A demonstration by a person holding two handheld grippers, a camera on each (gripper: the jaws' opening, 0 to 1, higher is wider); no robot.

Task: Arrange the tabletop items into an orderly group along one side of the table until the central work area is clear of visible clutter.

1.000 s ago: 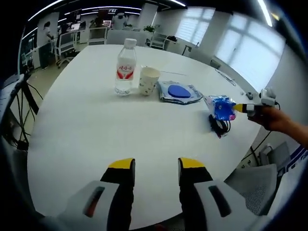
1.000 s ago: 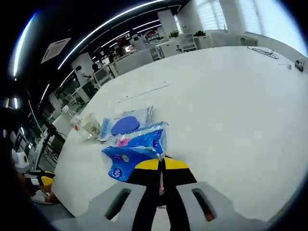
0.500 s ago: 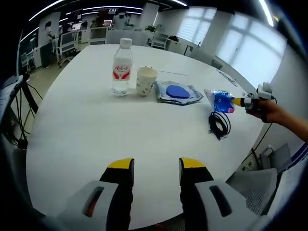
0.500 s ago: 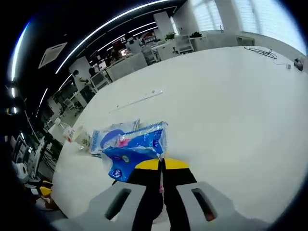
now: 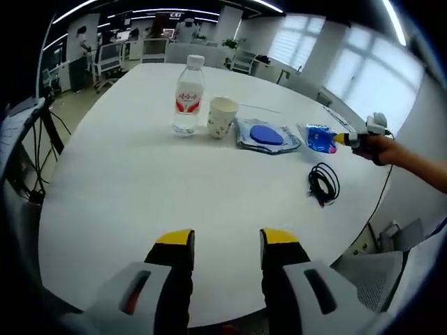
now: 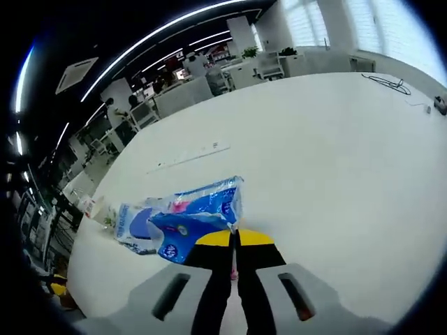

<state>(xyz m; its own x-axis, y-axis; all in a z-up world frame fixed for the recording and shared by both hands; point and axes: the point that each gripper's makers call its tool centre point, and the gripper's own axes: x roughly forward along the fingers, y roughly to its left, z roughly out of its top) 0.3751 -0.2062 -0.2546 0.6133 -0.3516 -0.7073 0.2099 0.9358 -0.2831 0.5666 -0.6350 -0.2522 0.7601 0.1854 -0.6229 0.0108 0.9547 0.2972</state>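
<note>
A large white round table (image 5: 140,188) stands in an open-plan office with ceiling strip lights and bright windows. In the left gripper view, the left gripper (image 5: 225,244) hovers low over the near edge of the table, its two yellow-tipped jaws standing apart with bare tabletop between them and nothing held.

Across the table a row of items runs from left to right. A clear plastic water bottle (image 5: 188,96) with a white cap stands upright; its label is red and white, with writing too small to read. Just beside it stands a white paper cup (image 5: 222,116) with a faint printed pattern. Next lies a flat clear packet (image 5: 267,136) holding something round and dark blue. Beyond that is a blue plastic pouch (image 5: 318,137), pinched at its far end by the right gripper (image 5: 340,139), which a person's hand (image 5: 380,149) holds. Nearer the left gripper, apart from the row, a coiled black cable (image 5: 324,183) lies on the table.

In the right gripper view, the right gripper (image 6: 234,241) has its yellow-tipped jaws pressed together on the edge of the blue pouch (image 6: 195,216). The pouch carries pink and white printing that is too blurred to read. The flat packet (image 6: 133,223) lies just behind it, partly covered. The table (image 6: 335,174) stretches away white and bare beyond.
</note>
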